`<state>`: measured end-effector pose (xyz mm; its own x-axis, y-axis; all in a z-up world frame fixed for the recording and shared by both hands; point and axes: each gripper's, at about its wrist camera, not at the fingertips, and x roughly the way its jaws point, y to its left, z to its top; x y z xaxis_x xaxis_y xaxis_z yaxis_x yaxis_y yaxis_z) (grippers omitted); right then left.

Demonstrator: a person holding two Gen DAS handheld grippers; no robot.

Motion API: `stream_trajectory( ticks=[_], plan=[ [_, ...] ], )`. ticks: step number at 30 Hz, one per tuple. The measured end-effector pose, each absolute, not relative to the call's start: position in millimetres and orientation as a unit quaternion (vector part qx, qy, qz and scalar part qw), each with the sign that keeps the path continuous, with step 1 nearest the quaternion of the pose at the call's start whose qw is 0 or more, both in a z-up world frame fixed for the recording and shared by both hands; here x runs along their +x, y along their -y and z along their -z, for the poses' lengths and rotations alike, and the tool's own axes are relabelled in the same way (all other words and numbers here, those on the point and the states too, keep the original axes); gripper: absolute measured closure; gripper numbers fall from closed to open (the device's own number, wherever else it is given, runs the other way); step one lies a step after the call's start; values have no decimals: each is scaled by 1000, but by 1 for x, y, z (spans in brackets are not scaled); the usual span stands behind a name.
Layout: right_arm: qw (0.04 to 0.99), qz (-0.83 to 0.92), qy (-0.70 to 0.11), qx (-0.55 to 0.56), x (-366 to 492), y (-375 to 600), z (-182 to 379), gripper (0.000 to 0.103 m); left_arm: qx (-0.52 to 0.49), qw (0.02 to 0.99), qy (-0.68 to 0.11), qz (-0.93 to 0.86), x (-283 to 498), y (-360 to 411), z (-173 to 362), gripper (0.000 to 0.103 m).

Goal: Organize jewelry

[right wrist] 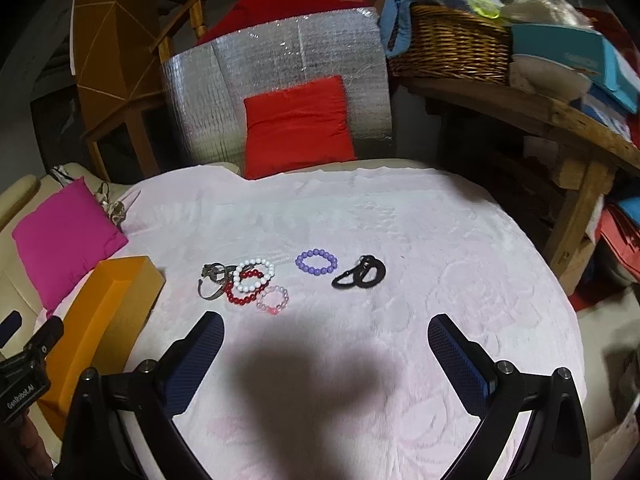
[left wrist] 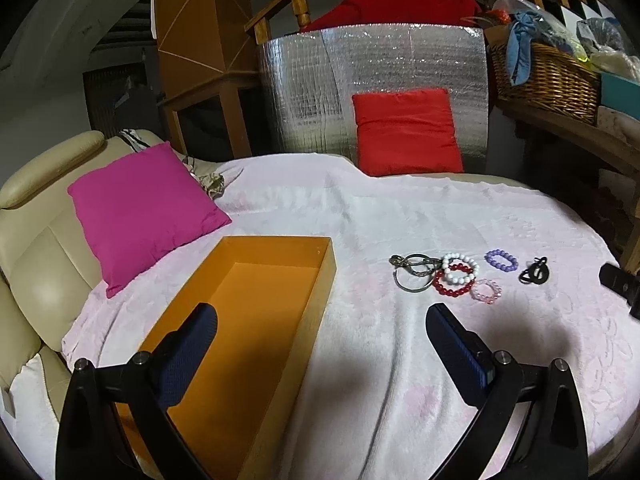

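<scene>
An empty orange box [left wrist: 256, 304] [right wrist: 108, 300] lies on the pale pink blanket [left wrist: 400, 360]. Right of it lies a cluster: metal bangles [left wrist: 412, 270] [right wrist: 214, 280], a white bead bracelet [left wrist: 460, 268] [right wrist: 254, 274], a red one [left wrist: 452, 286] [right wrist: 240, 296] and a pink one [left wrist: 486, 290] [right wrist: 273, 299]. A purple bracelet [left wrist: 501, 260] [right wrist: 316, 261] and a black band [left wrist: 534, 272] [right wrist: 360, 273] lie further right. My left gripper [left wrist: 322, 328] is open, over the box's right wall. My right gripper [right wrist: 326, 338] is open and empty, near of the jewelry.
A magenta pillow [left wrist: 140, 212] lies left on the beige sofa [left wrist: 36, 248]. A red pillow [left wrist: 406, 132] leans on a silver foil panel [left wrist: 360, 72] at the back. A wicker basket [right wrist: 452, 44] and boxes sit on a wooden shelf [right wrist: 560, 116] at right.
</scene>
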<state>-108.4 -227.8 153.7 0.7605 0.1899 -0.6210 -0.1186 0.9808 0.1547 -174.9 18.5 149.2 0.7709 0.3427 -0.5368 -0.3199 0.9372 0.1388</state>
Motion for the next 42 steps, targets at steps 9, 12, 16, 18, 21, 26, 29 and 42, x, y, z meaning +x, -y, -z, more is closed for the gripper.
stream_trajectory(
  ticks=[9,12,16,18,21,26,29,42],
  plan=[
    [899,-173,-400,53,-12,188,-104,19,-1,919,-347,-188,-104,-30,-93,0],
    [887,-190,-416,57,16,170,-88,25,9,917,-355,-184,-92,-28,-79,0],
    [863,-190,-458,95,57,149,-60,31,19,913,-367,-179,-84,-30,-67,0],
    [848,-180,-480,131,75,148,-47,38,17,912,-371,-172,-79,-30,-65,0],
    [831,-166,-502,175,88,153,-30,55,10,914,-368,-168,-73,-33,-66,0],
    [821,-194,-494,210,87,157,-28,92,10,921,-365,-137,-60,-26,-62,0],
    [824,-197,-486,214,80,165,-35,92,3,922,-369,-113,-52,-21,-58,0],
    [840,-185,-449,243,51,227,-65,92,-4,930,-363,-53,-3,5,-47,0]
  ],
)
